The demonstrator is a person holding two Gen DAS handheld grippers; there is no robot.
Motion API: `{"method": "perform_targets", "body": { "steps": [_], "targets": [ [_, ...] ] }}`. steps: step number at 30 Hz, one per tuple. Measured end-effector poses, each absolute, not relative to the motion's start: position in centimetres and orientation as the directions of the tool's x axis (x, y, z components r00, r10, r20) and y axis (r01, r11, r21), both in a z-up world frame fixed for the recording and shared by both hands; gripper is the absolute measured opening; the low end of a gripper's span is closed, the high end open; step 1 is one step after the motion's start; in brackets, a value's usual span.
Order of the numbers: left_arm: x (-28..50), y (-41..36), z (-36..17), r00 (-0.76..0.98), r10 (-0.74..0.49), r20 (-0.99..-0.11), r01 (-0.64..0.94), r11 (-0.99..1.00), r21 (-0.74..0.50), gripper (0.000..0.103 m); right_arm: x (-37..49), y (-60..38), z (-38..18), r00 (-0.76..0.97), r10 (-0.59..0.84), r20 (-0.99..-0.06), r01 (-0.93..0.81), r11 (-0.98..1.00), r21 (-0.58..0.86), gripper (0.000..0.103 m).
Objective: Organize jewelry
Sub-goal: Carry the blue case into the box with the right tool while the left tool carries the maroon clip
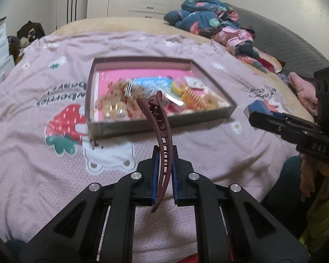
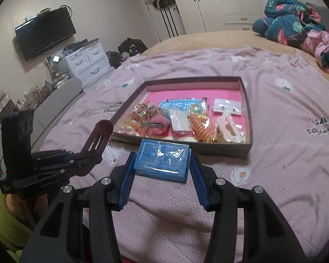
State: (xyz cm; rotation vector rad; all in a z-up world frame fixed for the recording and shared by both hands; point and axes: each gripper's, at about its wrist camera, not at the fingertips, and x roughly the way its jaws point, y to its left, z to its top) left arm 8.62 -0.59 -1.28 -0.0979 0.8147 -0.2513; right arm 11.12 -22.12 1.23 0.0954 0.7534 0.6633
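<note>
A bedroom, and the work happens on a bed spread with a pink quilt [image 2: 274, 114] printed with strawberries, where a shallow cardboard tray [image 2: 246, 100] lined in bright pink lies, already holding bagged hair ornaments, an orange spiral hair tie [image 2: 200, 127] and a cream claw clip [image 2: 228, 129]. The left gripper [image 1: 164, 160] has its jaws nearly together, pinching a long maroon hair clip [image 1: 162, 144] that stands upright between the blue pads, above the quilt just in front of the tray. The right gripper [image 2: 162, 164] holds its jaws partway apart, pressed on the sides of a small blue box [image 2: 162, 160] wrapped in clear film, also short of the tray's near wall. The clip is gripped low on a thin curved body, so it could pivot or slide out and fall onto the quilt; the film on the box looks slick, and a light squeeze might let it slip. The two tools are close, so they may knock together over the tray. Readable writing is scant: "DAS" on the right gripper's side in the left view; the quilt's lettering appears upside down and blurred, and the tray's blue card is illegible.
</note>
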Motion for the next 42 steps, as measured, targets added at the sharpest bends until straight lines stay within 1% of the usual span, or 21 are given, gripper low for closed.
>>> {"method": "perform_targets", "body": {
  "steps": [9, 15, 18, 24, 30, 35, 42],
  "targets": [
    [10.5, -1.9, 2.4, 0.707, -0.277, -0.65, 0.233, 0.96, -0.156, 0.004, 10.6, -23.5, 4.2, 0.615, 0.561, -0.554, -0.515, 0.818, 0.256, 0.047],
    [13.0, -2.3, 3.7, 0.728, -0.279, -0.626, 0.239, 0.959, -0.15, 0.004, 11.9, -24.6, 5.7, 0.668, 0.52, -0.532, -0.485, 0.847, 0.219, 0.047],
    [14.3, -2.2, 3.6, 0.725, -0.282, -0.628, 0.232, 0.959, -0.163, 0.004, 13.0, -24.6, 5.9, 0.679, 0.507, -0.53, -0.475, 0.855, 0.208, 0.047],
    [17.7, -1.5, 2.3, 0.715, -0.268, -0.646, 0.189, 0.963, -0.19, 0.004, 15.8, -23.5, 5.2, 0.679, 0.48, -0.555, -0.462, 0.867, 0.185, 0.047],
    [19.9, -0.1, 0.6, 0.707, -0.256, -0.659, 0.142, 0.965, -0.222, 0.004, 18.7, -21.3, 2.7, 0.648, 0.467, -0.602, -0.459, 0.87, 0.18, 0.047],
    [21.3, 1.1, -1.2, 0.693, -0.247, -0.677, 0.109, 0.964, -0.241, 0.004, 19.7, -19.2, 0.4, 0.608, 0.459, -0.647, -0.477, 0.863, 0.165, 0.047],
    [22.0, 2.0, -2.6, 0.674, -0.242, -0.698, 0.091, 0.965, -0.247, 0.004, 20.3, -17.3, -1.9, 0.576, 0.45, -0.682, -0.486, 0.86, 0.156, 0.047]
  ]
}}
